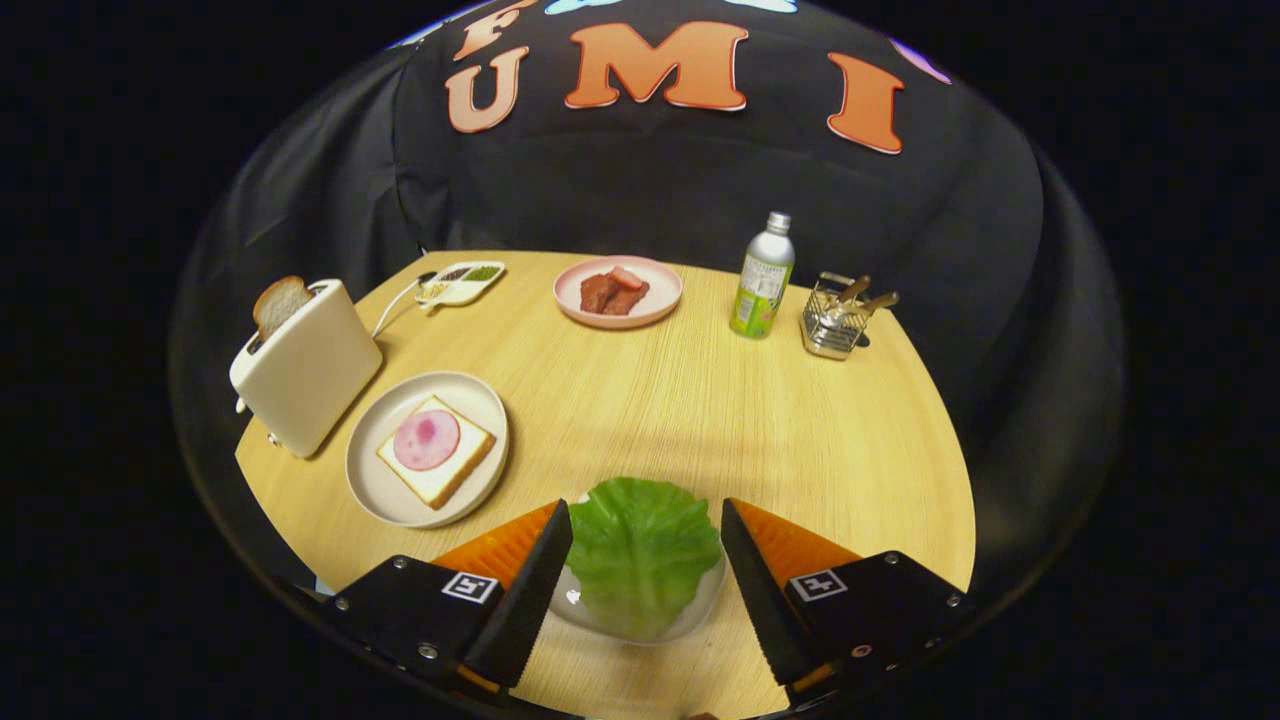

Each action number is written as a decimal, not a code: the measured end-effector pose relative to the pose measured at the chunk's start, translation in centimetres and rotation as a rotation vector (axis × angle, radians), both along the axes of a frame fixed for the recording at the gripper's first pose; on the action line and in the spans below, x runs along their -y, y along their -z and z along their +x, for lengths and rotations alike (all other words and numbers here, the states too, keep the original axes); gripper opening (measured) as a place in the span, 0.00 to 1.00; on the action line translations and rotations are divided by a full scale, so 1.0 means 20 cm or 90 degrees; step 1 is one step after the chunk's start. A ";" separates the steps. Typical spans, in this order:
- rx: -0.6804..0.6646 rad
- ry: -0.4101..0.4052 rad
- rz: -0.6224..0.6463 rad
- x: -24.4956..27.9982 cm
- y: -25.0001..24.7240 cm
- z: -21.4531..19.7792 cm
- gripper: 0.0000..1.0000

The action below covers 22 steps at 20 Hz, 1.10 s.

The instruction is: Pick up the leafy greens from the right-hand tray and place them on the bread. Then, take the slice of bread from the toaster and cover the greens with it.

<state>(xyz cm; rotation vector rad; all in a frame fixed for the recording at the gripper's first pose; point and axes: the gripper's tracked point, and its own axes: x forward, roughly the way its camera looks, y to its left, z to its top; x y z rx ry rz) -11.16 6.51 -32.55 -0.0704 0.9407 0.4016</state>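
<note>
The gripper (645, 525) is held wide apart, its two fingers (530, 590) standing on either side of the lettuce leaf (640, 550) without clearly pressing on it; a gap is seen between each finger and the leaf's edge. The leaf is laid in a clear shallow dish (690, 615), which is set on the wooden table (700, 420) between the fingers.

Ahead of the left finger, a pale plate (385, 490) is placed on the table, and on it a slice of bread (440, 470) is laid flat with a round pink slice of ham (427, 440) on top. Just beside that plate, on its far left side, a cream toaster (310, 370) is stood, and a second slice of bread (280, 303) is seen sticking up out of its slot. A white cord (395, 300) is run from behind the toaster toward a small divided dish (462, 283) holding dark, green and pale contents.

Well beyond the fingers, a pink plate (618, 310) is set with pieces of reddish-brown meat (612, 290) on it. To its right a bottle (762, 275) with a silver cap and green label is stood upright, and near that a wire rack (835, 322) is placed, with utensil handles leaning out of it.
</note>
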 end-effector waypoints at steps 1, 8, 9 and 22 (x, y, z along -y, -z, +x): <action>-0.018 -0.008 -0.004 -0.01 0.04 -0.01 0.90; -0.140 -0.045 -0.050 -0.01 0.30 -0.11 0.85; -0.154 -0.050 -0.055 -0.01 0.33 -0.11 0.84; -0.280 0.023 -0.081 0.06 0.49 -0.11 0.50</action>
